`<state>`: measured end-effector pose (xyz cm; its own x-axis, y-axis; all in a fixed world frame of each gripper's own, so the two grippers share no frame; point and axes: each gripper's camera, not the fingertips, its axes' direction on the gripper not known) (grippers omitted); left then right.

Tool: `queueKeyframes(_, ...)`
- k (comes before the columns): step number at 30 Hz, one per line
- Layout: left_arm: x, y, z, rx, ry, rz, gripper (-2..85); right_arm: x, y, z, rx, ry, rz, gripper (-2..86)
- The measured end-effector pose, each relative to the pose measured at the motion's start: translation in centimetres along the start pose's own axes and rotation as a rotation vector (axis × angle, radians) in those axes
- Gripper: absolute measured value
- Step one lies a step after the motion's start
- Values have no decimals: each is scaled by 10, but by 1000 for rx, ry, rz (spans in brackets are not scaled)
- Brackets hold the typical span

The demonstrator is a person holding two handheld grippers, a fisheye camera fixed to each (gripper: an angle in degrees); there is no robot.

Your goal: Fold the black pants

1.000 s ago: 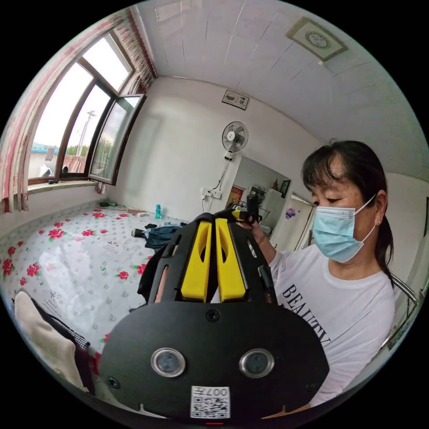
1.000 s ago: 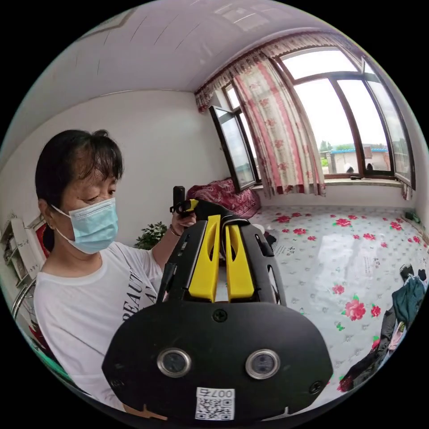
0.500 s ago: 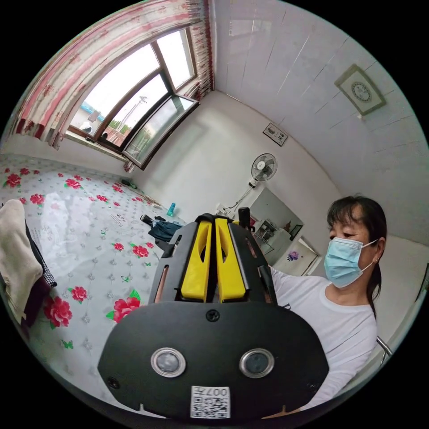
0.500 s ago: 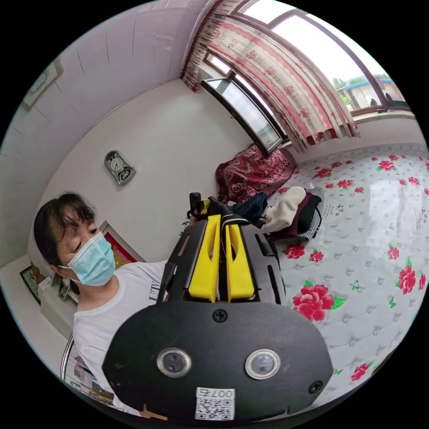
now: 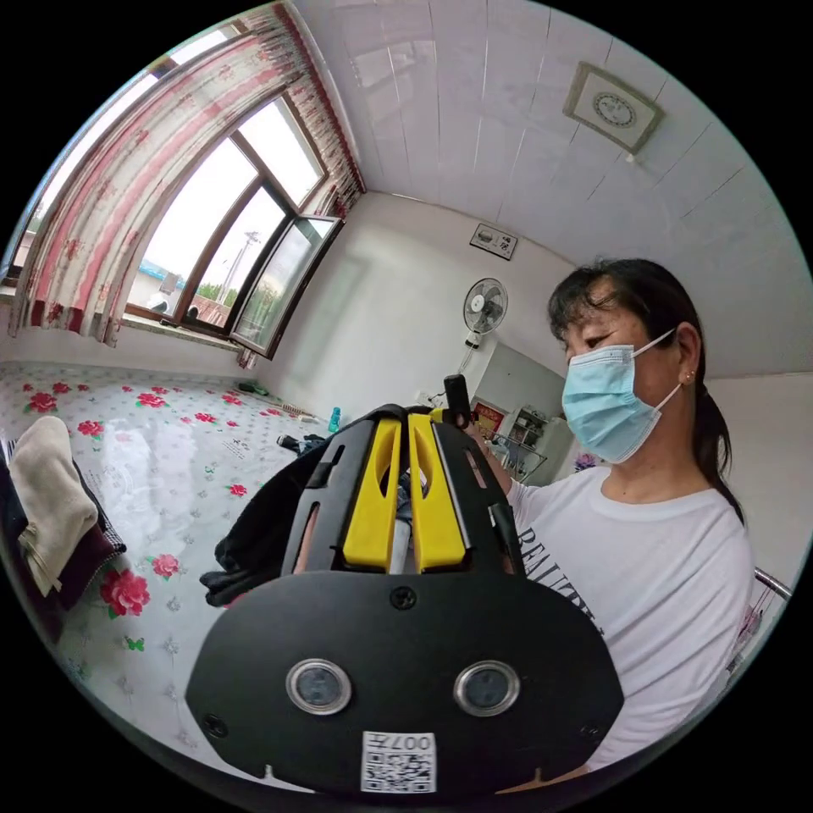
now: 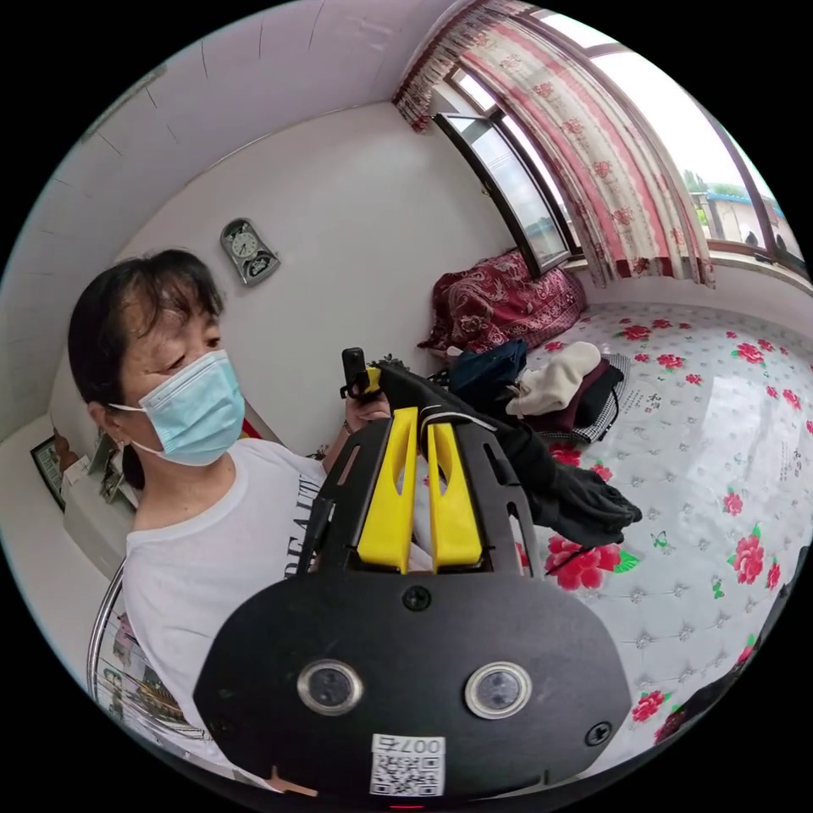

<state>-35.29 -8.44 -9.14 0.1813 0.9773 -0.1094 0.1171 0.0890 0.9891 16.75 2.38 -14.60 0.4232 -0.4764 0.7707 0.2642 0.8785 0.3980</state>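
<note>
Above a flower-printed bed cover [image 5: 169, 474], the black pants [image 5: 254, 525] are held up between two grippers. The left gripper [image 5: 405, 423] is closed, its yellow jaws nearly together on dark cloth at the tips. The right gripper [image 6: 421, 417] is likewise closed on the pants [image 6: 550, 483], which hang down from it toward the cover [image 6: 720, 474]. A person in a white shirt [image 6: 212, 550] is seen beside both grippers. A pile of folded clothes [image 6: 563, 389] lies farther off on the bed.
</note>
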Motion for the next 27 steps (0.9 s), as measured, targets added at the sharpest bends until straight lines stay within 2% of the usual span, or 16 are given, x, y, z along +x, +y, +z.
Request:
queueKeyframes(4, -9, -16, -3, 11, -19, 2, -9, 21, -35, -2, -28, 9, -13, -4)
queueKeyframes(7, -52, -18, 2, -3, -68, -98, -10, 72, -61, 8, -76, 2, 58, -4)
queueKeyframes(10, -126, -6, 11, -36, -96, -234, -10, 153, -78, 27, -114, -24, 192, -4)
queueKeyframes(14, -257, 43, 25, -66, -112, -543, -9, 263, -86, 57, -136, -56, 386, -3)
queueKeyframes(18, -351, 89, 41, -164, -226, -722, -10, 364, -89, 92, -185, 19, 517, -3)
queueKeyframes(22, -401, 117, 51, -188, -247, -799, -10, 429, -91, 106, -214, 36, 601, -3)
queueKeyframes(27, -427, 139, 53, -181, -134, -796, -10, 457, -104, 94, -175, -13, 556, -3)
